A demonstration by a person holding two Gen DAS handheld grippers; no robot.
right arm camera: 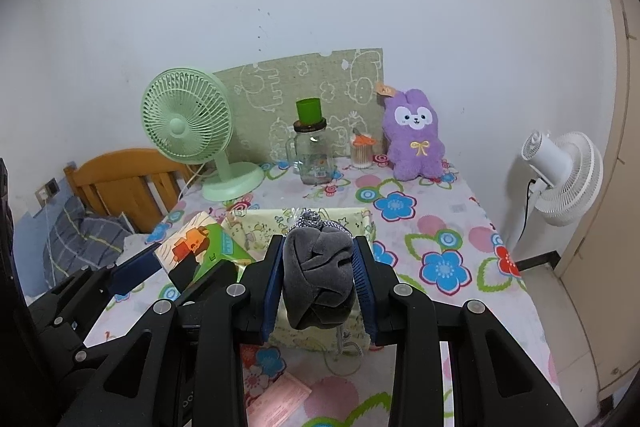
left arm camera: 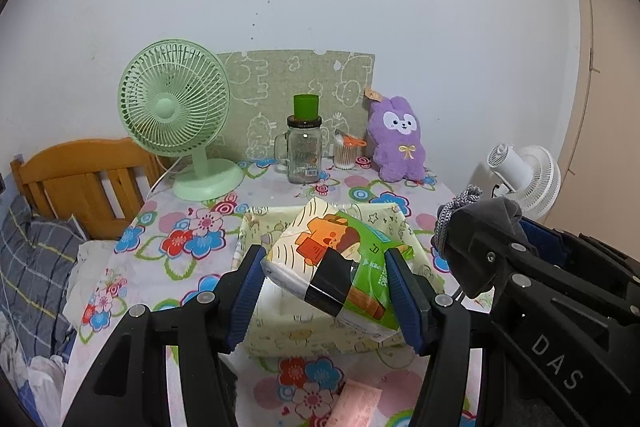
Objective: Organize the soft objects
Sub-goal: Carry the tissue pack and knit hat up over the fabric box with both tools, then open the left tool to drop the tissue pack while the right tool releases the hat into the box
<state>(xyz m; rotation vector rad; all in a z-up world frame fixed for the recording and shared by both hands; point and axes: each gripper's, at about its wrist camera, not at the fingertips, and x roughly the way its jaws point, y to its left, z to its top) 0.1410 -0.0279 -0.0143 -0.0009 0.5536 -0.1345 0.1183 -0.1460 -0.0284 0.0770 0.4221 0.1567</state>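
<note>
Left wrist view: the left tongs [left arm camera: 326, 281] grip a tissue pack [left arm camera: 332, 263], its blue pads [left arm camera: 248, 291] pressing on both ends. The pack is tilted and held above a pale yellow box [left arm camera: 320, 335] that sits on the bench [left arm camera: 192, 255], which wears a flowered cloth. A strip of black tape crosses the pack's wrapper. At the right edge of this view the right tongs [left arm camera: 460, 227] show from the side, holding a grey cloth bundle [left arm camera: 496, 215] with a speckled cord at its tip.

Right wrist view: the right tongs [right arm camera: 318, 267] are clamped on the grey bundle [right arm camera: 318, 271], which bulges between the pads; they too are above the yellow box [right arm camera: 264, 227]. The pack [right arm camera: 196, 243] in the left tongs [right arm camera: 182, 261] lies just to the left.

At the back of the bench stand a green fan [left arm camera: 176, 115], a glass jar [left arm camera: 304, 155] with a green cup on its lid, a pot of cotton swabs [left arm camera: 346, 153], and a purple plush [left arm camera: 398, 143], upright against a patterned green board [left arm camera: 280, 83] leaning on the wall. A pink packet [left arm camera: 356, 403] lies on the cloth near the front edge. A wooden bed frame [left arm camera: 84, 179] with checked bedding is to the left, and a white fan [left arm camera: 524, 175] stands to the right.
</note>
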